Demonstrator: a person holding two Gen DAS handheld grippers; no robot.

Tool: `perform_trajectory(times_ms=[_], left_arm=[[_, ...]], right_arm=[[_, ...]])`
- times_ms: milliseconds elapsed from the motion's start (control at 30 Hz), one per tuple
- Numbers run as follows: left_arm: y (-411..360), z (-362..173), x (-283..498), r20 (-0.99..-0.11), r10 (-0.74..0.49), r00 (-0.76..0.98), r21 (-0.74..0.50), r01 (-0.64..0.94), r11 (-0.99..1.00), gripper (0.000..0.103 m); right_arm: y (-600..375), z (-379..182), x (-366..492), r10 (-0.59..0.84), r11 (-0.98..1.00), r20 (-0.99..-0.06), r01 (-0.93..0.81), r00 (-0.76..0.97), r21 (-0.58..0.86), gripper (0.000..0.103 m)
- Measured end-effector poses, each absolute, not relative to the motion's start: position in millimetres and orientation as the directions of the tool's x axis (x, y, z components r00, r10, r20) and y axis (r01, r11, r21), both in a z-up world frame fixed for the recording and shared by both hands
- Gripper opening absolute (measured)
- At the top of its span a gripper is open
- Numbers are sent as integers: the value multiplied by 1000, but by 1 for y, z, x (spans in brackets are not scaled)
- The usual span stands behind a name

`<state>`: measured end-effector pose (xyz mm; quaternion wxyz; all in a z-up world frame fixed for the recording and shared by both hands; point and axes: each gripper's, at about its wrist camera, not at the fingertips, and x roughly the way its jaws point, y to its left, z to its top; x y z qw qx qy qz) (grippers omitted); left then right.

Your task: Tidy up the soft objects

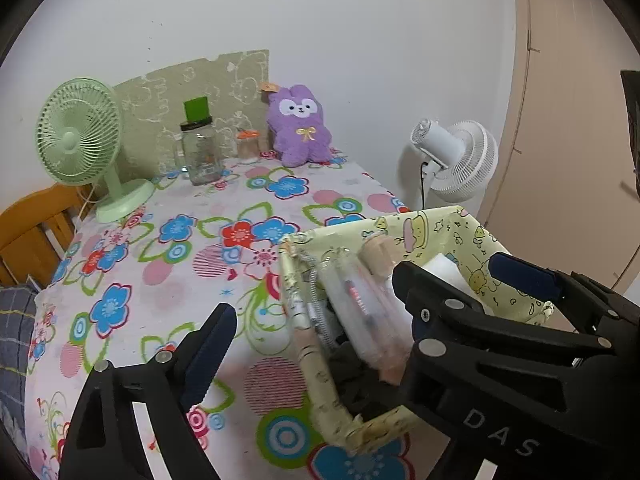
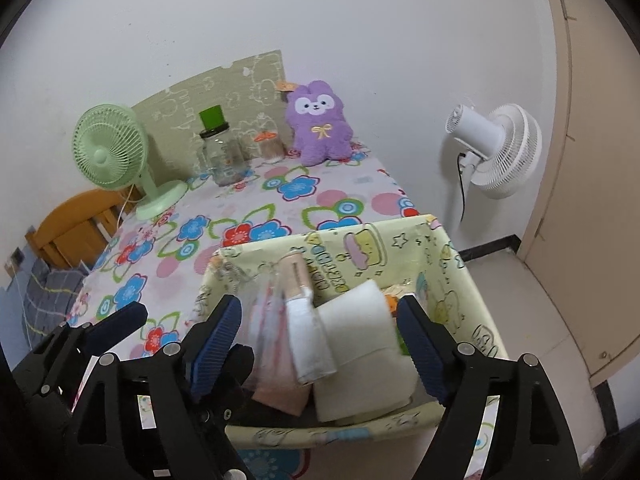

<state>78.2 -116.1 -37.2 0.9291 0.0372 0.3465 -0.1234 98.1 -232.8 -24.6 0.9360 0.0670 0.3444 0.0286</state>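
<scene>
Both tongs stood open and empty over the yellow basket (image 2: 460, 280) at the table's near edge, the right tongs (image 2: 320, 344) straddling the white roll (image 2: 356, 320), seemingly just dropped in; the purple plush (image 2: 318, 128) waited by the wall.

The basket (image 2: 400, 240) sits on the table (image 2: 248, 216) at its near right corner. In it lie a roll (image 2: 356, 336) and some tubes (image 2: 300, 320) — side by side. At the back, against the wall, stands a plush toy (image 2: 318, 128). Left of it are 2 jars (image 2: 222, 152) — then a desk fan (image 2: 116, 152). Another fan (image 2: 496, 148) stands off the table, to the right.
</scene>
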Motion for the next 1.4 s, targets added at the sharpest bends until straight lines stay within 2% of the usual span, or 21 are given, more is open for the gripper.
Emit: perform_trajectory(times_ms=[267,700,1200,1400], left_arm=[[-84,-25,60,-607,-149,780,9,195,981,101],[-23,-9,33,-531,-83,843,8,103,995,103],[35,-5,10,-504,-37,863,-42,19,999,103],[48,3,-1,-475,20,880,-20,-34,999,103]], right_arm=[[-209,-15,81,119,987,-595,-30,795,157,91],[-168,6,53,135,990,-514,-97,847,100,101],[-142,20,31,114,993,-442,-115,890,25,102],[-139,24,26,120,992,-420,-122,899,24,103]])
